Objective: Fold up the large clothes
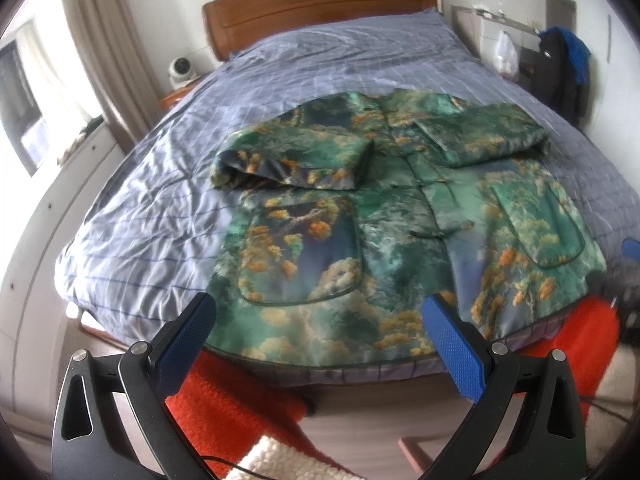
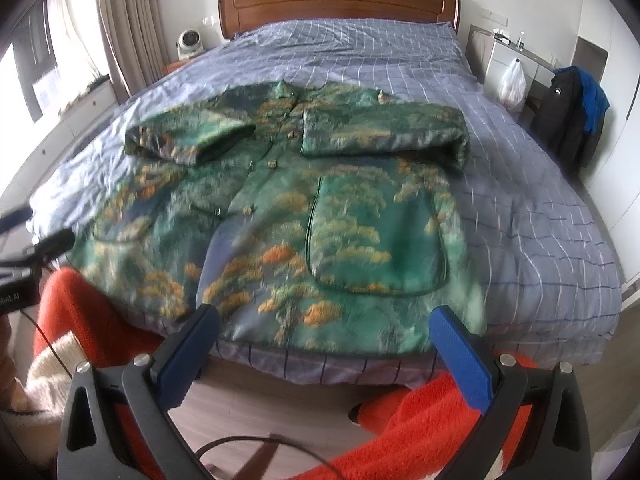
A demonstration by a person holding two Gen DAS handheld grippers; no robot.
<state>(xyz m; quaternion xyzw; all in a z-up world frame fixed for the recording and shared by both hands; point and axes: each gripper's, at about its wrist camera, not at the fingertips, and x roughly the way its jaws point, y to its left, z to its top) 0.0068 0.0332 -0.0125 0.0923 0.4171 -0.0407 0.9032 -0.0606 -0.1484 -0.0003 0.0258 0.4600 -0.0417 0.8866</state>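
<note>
A large green coat [image 1: 400, 216] with an orange and blue landscape print lies face up on the bed [image 1: 152, 184], hem at the near edge. Both sleeves are folded inward across the chest. In the right wrist view the same coat [image 2: 280, 208] fills the middle of the bed [image 2: 540, 208]. My left gripper [image 1: 320, 312] hovers open above the hem, left of centre, holding nothing. My right gripper [image 2: 326, 320] stands open over the hem's right half, also holding nothing. The left gripper [image 2: 44, 246] shows dark at the left edge of the right wrist view.
The bed has a blue checked cover and a wooden headboard [image 2: 340, 0]. A person's red fleece sleeves [image 2: 440, 420] sit below the grippers. A white fan [image 2: 188, 42] stands at the back left, a white bag [image 2: 512, 84] and dark clothes [image 2: 572, 112] at the right.
</note>
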